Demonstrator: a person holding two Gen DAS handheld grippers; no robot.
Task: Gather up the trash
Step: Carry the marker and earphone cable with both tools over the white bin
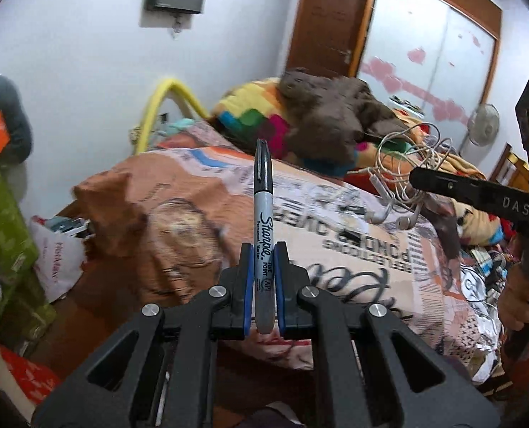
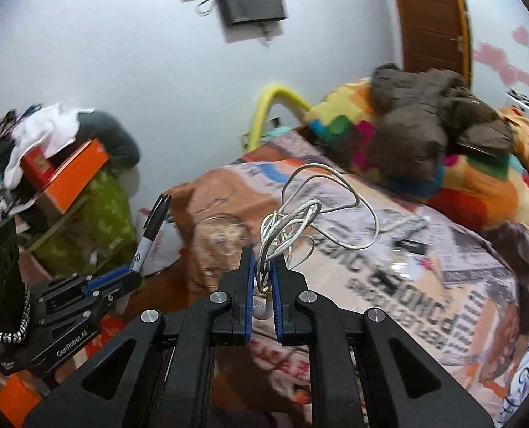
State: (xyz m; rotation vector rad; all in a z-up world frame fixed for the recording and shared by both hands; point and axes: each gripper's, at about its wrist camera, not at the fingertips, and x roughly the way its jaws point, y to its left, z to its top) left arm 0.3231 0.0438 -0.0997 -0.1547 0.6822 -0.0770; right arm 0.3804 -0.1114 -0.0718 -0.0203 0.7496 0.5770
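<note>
Left gripper [image 1: 264, 271] clamped on marker [image 1: 263, 214], above the bed [image 1: 335, 249]; rigid, light, slick barrel, gripped low. Right gripper [image 2: 263, 271] pinches tangled earphone cable [image 2: 300, 214], limp and snag-prone, beside the marker; earbuds apparently dangle below, view blurred.

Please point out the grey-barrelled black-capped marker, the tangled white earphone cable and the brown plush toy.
Marker [image 1: 263, 235], left wrist view, printed barrel.
Earphone cable [image 2: 288, 224], right wrist view, knotted bundle.
Plush toy [image 2: 416, 132], right wrist view, body.

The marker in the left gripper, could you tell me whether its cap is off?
No, the black cap sits on the marker, which stands upright, clamped in the left gripper.
</note>
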